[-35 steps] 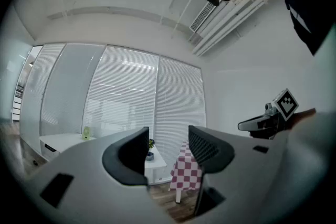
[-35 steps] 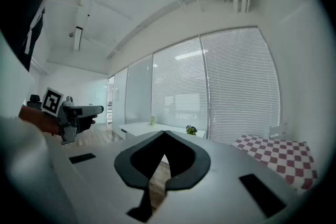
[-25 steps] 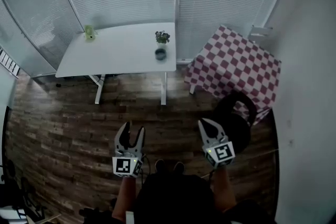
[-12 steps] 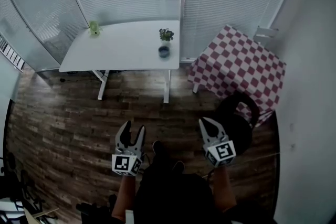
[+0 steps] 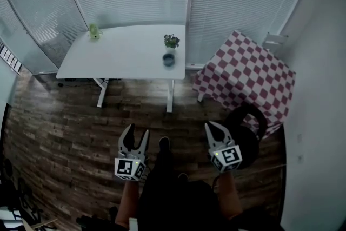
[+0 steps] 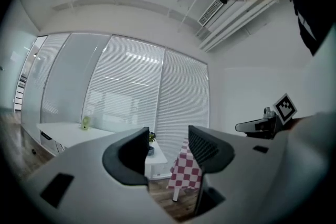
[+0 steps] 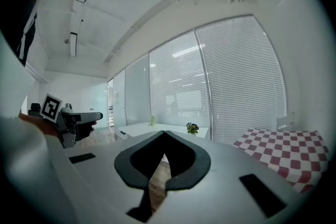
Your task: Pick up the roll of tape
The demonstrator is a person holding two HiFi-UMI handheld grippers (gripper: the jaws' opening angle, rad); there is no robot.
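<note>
Both hold nothing: left gripper [image 5: 137, 131] jaws apart, right gripper [image 5: 210, 126] jaws together, with the probable roll of tape [image 5: 168, 60] on the white table [image 5: 124, 54] well ahead, roughly midway between them.

White bench [image 5: 119, 57] on wood-plank floor [image 5: 65, 116]: bore a small green object [image 5: 94, 31] at its far-left corner, and a potted plant [image 5: 171, 40] just behind a dark roll of tape [image 5: 168, 60] near its right edge.

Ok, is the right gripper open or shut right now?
Shut. In its own view the right gripper has its jaw tips touching, with nothing held between them.
</note>
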